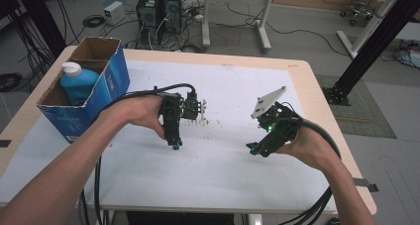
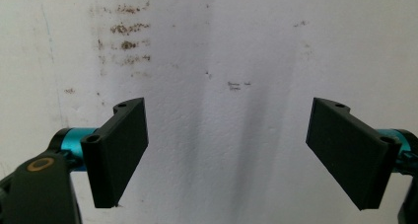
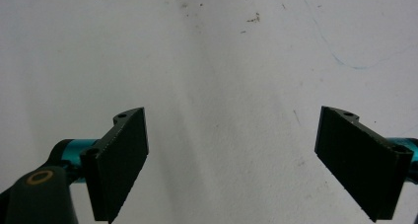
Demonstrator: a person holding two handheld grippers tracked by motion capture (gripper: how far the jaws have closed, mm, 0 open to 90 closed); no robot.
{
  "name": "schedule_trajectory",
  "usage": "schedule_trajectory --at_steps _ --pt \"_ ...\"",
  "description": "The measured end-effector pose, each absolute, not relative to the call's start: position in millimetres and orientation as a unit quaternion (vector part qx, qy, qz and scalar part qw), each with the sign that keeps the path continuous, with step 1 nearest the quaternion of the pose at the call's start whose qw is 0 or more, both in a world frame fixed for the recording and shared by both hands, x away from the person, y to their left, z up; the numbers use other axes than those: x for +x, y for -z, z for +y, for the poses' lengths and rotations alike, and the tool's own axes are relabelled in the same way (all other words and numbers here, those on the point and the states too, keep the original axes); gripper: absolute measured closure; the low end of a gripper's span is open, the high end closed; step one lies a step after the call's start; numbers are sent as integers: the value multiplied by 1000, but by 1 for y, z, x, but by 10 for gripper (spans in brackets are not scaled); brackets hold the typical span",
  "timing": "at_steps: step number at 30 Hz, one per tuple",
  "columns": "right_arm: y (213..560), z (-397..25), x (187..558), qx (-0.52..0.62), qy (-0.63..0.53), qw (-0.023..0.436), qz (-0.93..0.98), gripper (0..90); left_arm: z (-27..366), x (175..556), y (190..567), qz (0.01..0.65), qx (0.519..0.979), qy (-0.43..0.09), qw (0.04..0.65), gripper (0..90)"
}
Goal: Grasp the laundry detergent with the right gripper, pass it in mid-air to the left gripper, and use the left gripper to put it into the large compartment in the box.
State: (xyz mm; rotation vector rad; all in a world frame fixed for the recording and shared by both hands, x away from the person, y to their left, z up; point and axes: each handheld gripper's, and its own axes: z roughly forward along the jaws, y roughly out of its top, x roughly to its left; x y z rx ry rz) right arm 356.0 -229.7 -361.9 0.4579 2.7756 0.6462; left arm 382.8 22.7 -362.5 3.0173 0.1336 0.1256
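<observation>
Above the white mat (image 1: pixel 208 150) both grippers hover, jaws spread wide and empty. Behind and to the left of the left gripper (image 1: pixel 174 144), well apart from it at the table's (image 1: pixel 317 91) far left corner, stands a blue cardboard box (image 1: pixel 106 88), open at the top, with a blue bottle (image 1: pixel 78 84) with a white cap upright inside. White print on the box is too small to read. Just beyond the left gripper lie brownish stains (image 2: pixel 125 29). Right gripper (image 1: pixel 252 148) points down-left over bare mat, its grey plate on top
</observation>
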Motion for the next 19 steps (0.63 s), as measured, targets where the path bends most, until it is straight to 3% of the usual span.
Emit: schedule_trajectory --at_steps 19 --pt "360 -231 354 158 -224 131 953 125 24 380 362 38 997 -36 59 162"
